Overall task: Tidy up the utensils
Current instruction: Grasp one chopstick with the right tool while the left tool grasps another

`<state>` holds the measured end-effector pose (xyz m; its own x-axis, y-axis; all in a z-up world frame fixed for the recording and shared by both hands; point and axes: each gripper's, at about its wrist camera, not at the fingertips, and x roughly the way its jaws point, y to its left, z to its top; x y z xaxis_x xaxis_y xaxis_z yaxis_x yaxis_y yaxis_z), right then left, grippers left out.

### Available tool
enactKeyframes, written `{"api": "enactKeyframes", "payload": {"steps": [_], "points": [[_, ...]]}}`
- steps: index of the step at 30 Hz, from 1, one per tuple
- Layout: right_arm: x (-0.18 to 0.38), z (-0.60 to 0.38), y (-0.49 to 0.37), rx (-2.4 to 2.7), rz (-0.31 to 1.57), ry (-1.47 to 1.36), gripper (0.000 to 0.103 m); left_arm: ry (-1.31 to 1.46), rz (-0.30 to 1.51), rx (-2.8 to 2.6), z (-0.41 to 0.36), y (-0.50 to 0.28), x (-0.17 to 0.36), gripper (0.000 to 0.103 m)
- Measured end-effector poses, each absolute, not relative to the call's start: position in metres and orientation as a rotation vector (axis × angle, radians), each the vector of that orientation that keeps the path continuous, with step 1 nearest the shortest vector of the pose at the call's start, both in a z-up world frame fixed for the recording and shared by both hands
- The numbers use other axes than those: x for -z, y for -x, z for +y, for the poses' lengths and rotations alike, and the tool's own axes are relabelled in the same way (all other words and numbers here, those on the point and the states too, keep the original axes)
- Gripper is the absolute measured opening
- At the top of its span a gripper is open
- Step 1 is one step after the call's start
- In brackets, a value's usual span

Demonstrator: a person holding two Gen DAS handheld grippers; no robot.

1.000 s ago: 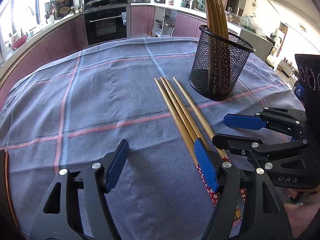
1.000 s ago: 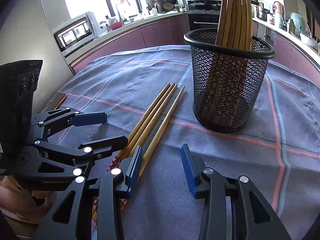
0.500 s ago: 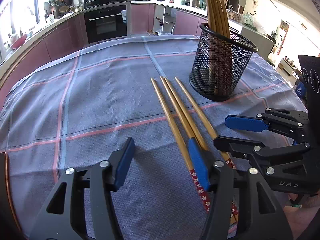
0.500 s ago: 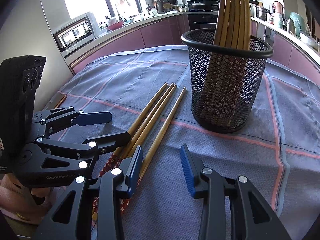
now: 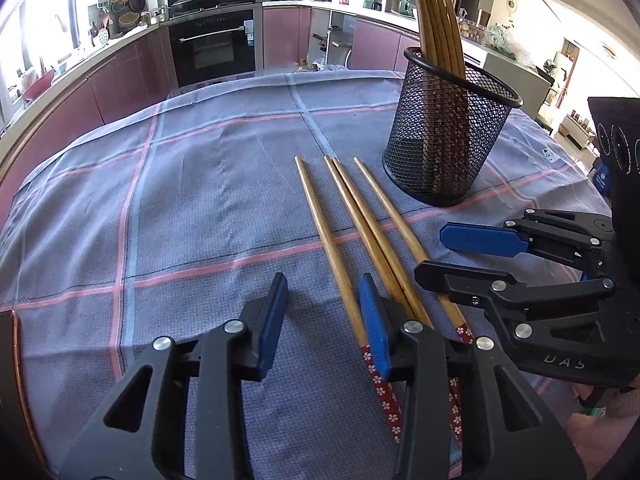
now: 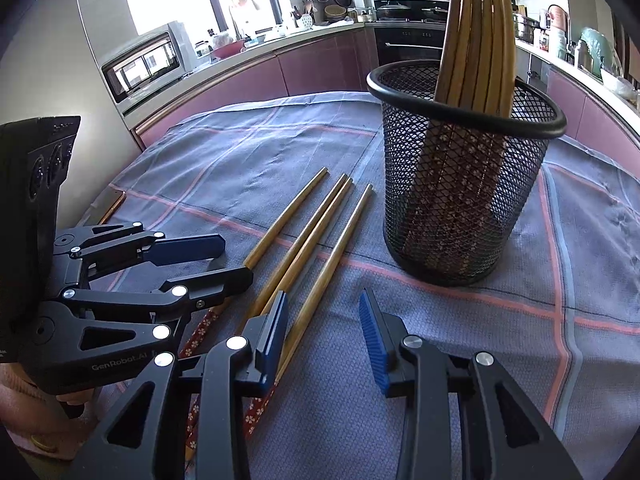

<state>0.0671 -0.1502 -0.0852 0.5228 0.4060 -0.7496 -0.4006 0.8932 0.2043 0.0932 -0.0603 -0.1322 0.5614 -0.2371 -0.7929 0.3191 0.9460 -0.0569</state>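
The left gripper hangs low over the cloth, its jaws having just been closing; they stand partly apart with bare cloth between them. Its right pad sits just over the leftmost of four loose chopsticks, at the spot where bare wood meets the red flowered grip (whether pad and stick touch I cannot tell). The four sticks lie flat, tips pointing away, fanned slightly: one alone at the left, two touching in the middle, one alone at the right.

To their right the right gripper is held low over the sticks' handle ends, jaws partly apart and holding nothing. From its own camera, its left pad lies over the rightmost stick, and only cloth shows in the gap.

Farther right and beyond the tips stands the mesh cup, upright on the cloth, with several more chopsticks leaning inside it, near the loose tips but apart from them.
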Motion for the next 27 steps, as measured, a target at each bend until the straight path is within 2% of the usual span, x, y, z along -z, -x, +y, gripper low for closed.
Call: {"api": "enactKeyframes", "payload": {"steps": [5, 9, 11, 14, 19, 27], "points": [[0.086, -0.149, -0.071, -0.473, 0.901, -0.012, 0.030, -0.096, 0.920, 0.331, -0.061, -0.096, 0.132, 0.030], [0.087, -0.154, -0.075, -0.472, 0.911, -0.062, 0.018, -0.095, 0.925, 0.340, -0.062, -0.101, 0.133, 0.025], [0.088, -0.158, -0.078, -0.479, 0.917, -0.092, 0.012, -0.090, 0.930, 0.343, -0.062, -0.104, 0.132, 0.019], [0.090, -0.161, -0.078, -0.481, 0.917, -0.117, 0.011, -0.069, 0.939, 0.348, -0.060, -0.108, 0.133, 0.012], [0.090, -0.168, -0.077, -0.482, 0.916, -0.163, 0.007, -0.037, 0.939, 0.337, -0.057, -0.107, 0.132, 0.008], [0.079, -0.173, -0.070, -0.507, 0.879, -0.190, 0.005, -0.039, 0.914, 0.352, -0.056, -0.097, 0.123, 0.008]]}}
